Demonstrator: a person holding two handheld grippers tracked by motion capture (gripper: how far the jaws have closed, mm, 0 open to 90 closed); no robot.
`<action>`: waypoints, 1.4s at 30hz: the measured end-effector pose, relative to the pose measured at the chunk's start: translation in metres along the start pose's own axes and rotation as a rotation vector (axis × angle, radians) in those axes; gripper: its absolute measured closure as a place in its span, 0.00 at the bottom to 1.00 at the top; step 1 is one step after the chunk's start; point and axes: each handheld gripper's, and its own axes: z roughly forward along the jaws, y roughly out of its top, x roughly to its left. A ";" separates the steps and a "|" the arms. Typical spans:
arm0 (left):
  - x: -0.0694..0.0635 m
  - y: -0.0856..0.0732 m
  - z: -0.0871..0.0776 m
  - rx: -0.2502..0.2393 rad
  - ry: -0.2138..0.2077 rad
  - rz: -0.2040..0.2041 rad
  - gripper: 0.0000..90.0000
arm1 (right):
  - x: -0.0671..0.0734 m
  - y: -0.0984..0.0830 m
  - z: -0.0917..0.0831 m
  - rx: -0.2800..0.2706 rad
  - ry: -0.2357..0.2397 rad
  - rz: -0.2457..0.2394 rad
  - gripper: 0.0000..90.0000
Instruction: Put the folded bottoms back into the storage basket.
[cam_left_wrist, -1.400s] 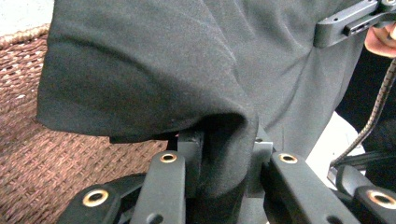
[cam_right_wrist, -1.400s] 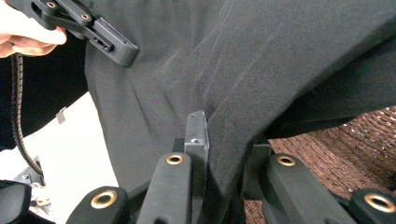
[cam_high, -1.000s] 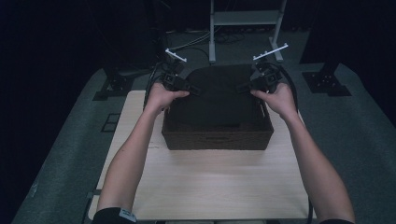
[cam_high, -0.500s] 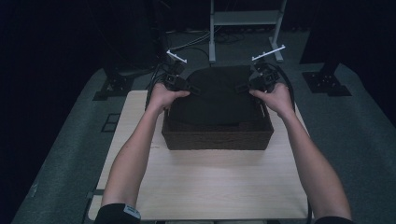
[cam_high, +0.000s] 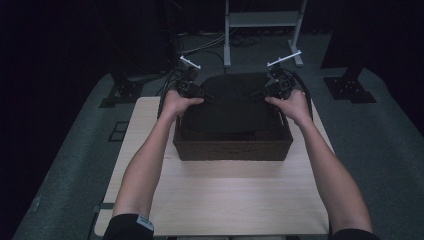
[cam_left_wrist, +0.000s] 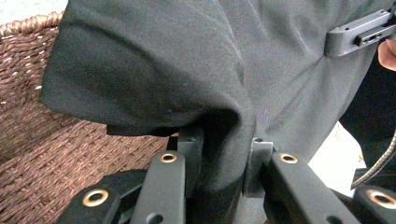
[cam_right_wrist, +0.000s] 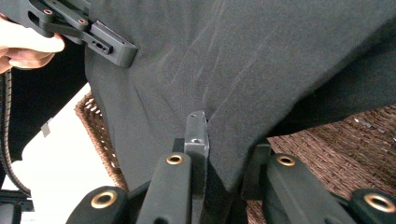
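A black garment (cam_high: 231, 102) is stretched flat over a brown wicker basket (cam_high: 232, 149) on the light wooden table (cam_high: 215, 200). My left gripper (cam_high: 202, 94) is shut on the garment's left edge, and in the left gripper view the black cloth (cam_left_wrist: 187, 79) bunches between the jaws above the basket's woven wall (cam_left_wrist: 56, 158). My right gripper (cam_high: 261, 93) is shut on the right edge; the cloth (cam_right_wrist: 261, 65) is pinched there over the basket's weave (cam_right_wrist: 345, 154). Each gripper view also shows the other gripper (cam_left_wrist: 359, 32) (cam_right_wrist: 70, 25) holding the far edge.
The basket sits at the far middle of the table, with bare tabletop in front of it. A white metal stand (cam_high: 260, 30) and dark tripod feet (cam_high: 350, 87) stand on the grey floor beyond. The surroundings are dark.
Both grippers have sunk a little and drawn closer to the basket, lowering the spread garment onto its top.
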 end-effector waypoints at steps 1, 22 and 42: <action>0.000 0.000 0.000 0.000 0.000 0.000 0.82 | -0.001 0.000 0.001 0.003 -0.002 -0.001 0.85; 0.014 -0.001 0.020 0.023 0.025 -0.033 0.82 | -0.015 -0.002 0.017 0.047 -0.013 0.034 0.85; 0.021 -0.006 0.035 0.052 0.053 -0.039 0.82 | -0.026 -0.007 0.031 0.081 -0.021 0.061 0.85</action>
